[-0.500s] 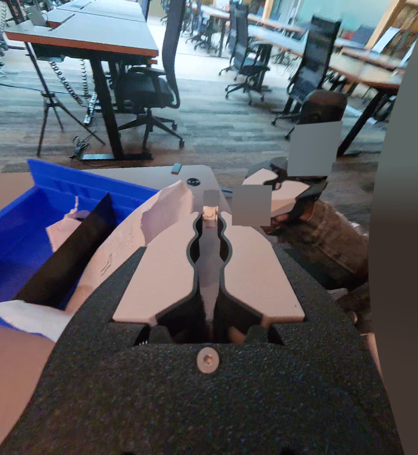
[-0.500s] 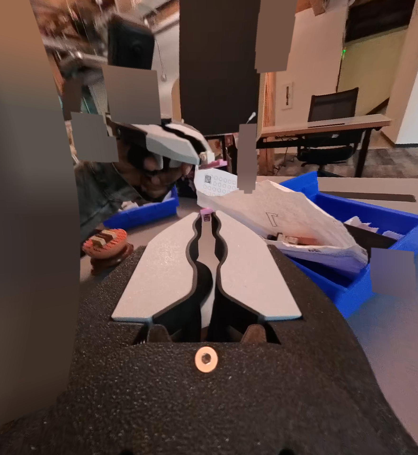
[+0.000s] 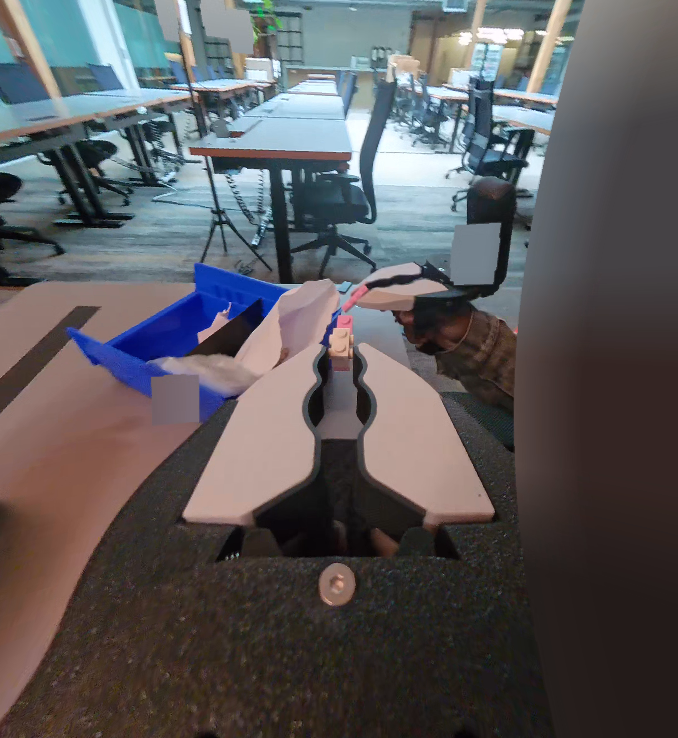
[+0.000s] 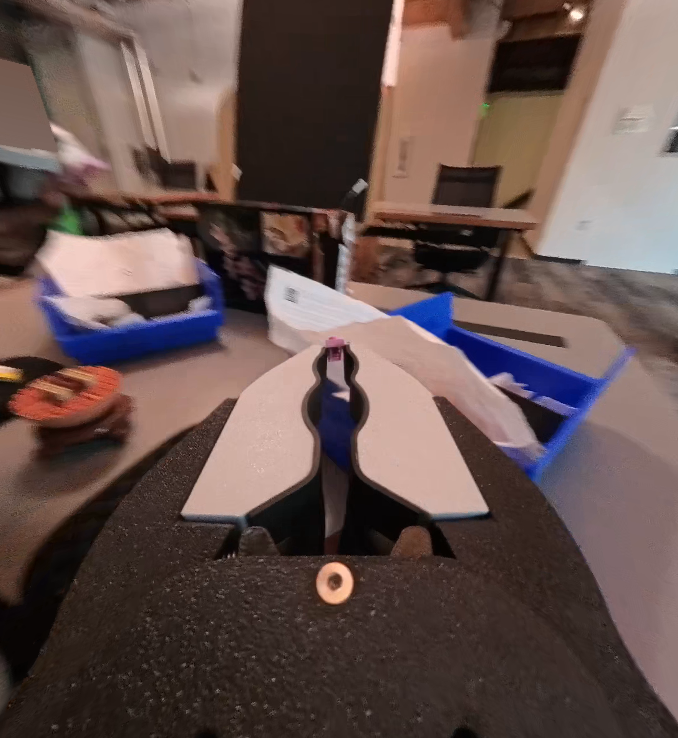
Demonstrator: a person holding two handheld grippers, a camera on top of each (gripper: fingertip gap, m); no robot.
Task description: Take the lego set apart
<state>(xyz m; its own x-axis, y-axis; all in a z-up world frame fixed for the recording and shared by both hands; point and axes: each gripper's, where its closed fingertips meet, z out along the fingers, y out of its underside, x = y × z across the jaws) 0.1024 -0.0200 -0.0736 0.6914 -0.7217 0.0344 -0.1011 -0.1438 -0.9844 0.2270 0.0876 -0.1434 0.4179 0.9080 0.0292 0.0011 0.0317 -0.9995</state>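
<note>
Left wrist view. The left gripper [image 3: 341,351] is pinching a small lego stack [image 3: 342,342] at its fingertips, fingers closed on it: one tan studded brick with a pink brick above it and pink showing below. It is being held just right of the blue bin [image 3: 137,347], probably so loose bricks can be dropped there. The right gripper [image 3: 359,300] is hovering just above and right of the stack, nipping one thin pink piece [image 3: 350,300]; piece and stack are looking apart, so my guess is a separation is done. One blue bin is showing here, with one black divider [image 3: 225,334] and crumpled white paper bags [image 3: 301,319] spilling over its near end. A person's sleeve [image 3: 481,351] is sitting right of the bin.

Right wrist view, blurred. The right gripper [image 4: 335,351] is clamping a small pink piece [image 4: 334,344] at the very tips, fingers together on it, in front of the nearer blue bin [image 4: 528,375]. I am counting two blue bins: this one, and a second blue bin [image 4: 137,335] well to its left, both stuffed with white paper. One round orange-and-brown built model [image 4: 72,393] is resting farther left of the nearer bin, likely waiting for disassembly. One white sheet [image 4: 313,307] is propping up just behind the bin.
</note>
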